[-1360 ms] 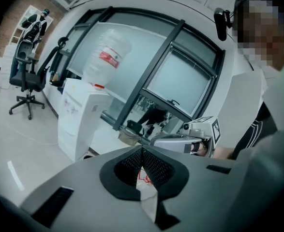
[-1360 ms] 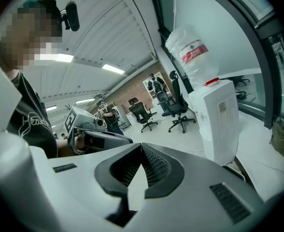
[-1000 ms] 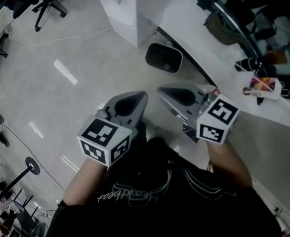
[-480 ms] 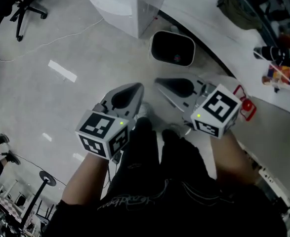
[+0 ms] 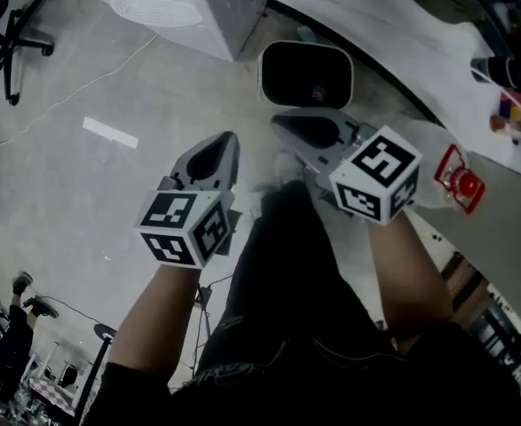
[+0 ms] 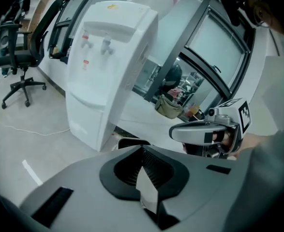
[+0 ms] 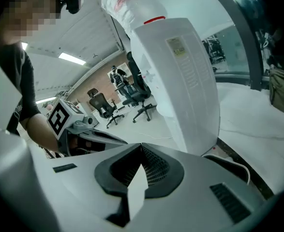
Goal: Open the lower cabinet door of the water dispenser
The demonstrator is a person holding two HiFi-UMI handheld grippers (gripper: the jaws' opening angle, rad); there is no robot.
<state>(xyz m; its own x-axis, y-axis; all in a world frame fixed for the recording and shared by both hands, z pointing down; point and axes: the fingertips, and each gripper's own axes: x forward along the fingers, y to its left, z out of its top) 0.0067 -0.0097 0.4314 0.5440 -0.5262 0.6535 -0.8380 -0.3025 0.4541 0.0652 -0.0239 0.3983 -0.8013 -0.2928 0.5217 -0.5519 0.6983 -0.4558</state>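
- The left gripper [image 5: 227, 140] and the right gripper [image 5: 282, 124] had both sunk lower over the last second, each with its jaws pressed together on nothing.
- The water dispenser [image 6: 108, 57] stood ahead, well apart from both. Its lower cabinet door [image 6: 86, 120] looked closed and untouched.
- The waste bin [image 5: 306, 74] had drawn nearer in the head view, so this was probably still the approach.

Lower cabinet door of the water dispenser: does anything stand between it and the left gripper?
Nothing visible does. Only floor lies between the left gripper and the lower cabinet door of the water dispenser. The dark bin stands off to the side by the dispenser's base, ahead of the right gripper instead.
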